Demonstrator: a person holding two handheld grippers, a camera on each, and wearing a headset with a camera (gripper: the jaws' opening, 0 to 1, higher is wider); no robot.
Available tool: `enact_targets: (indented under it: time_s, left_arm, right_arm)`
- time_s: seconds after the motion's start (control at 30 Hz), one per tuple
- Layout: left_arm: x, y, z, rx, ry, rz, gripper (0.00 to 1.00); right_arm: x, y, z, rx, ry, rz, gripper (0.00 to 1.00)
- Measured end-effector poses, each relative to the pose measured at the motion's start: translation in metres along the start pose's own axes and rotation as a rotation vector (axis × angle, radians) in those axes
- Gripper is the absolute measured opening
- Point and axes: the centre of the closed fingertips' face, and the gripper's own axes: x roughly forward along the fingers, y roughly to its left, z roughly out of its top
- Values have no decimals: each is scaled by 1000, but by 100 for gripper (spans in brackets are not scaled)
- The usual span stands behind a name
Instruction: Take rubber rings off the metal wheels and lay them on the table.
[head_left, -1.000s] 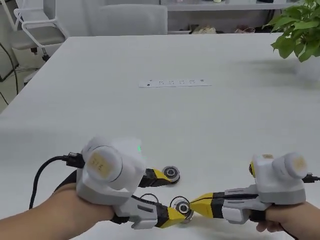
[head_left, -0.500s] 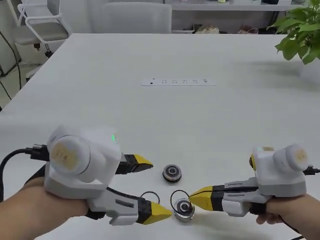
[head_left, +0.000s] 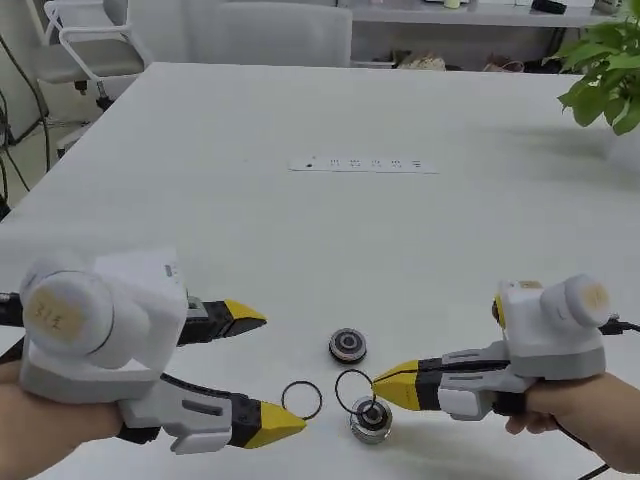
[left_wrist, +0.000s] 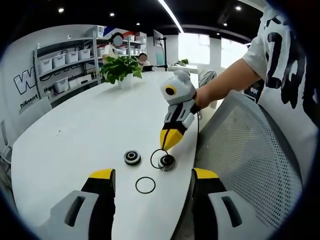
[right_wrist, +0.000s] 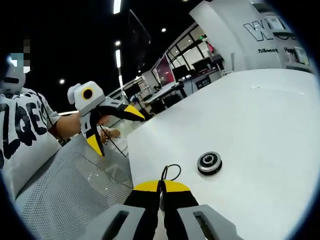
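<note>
White table before you: your right gripper pinches a rubber ring at the near metal wheel. Your left gripper gapes wide. Just left lies a loose ring, with a second wheel farther.

The far wheel is sitting on the bench just behind the near wheel. A loose ring is lying left of the near wheel, before the left tool. The right tool is holding another ring over the near wheel. A power strip is lying well behind.
</note>
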Motion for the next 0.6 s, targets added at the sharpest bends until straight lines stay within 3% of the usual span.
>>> enact_targets:
  time_s: [0.6]
  left_arm:
    - [-22,9,-11,-52,-11,64,60]
  right_arm:
    - [20,5,8,-48,62,37,0]
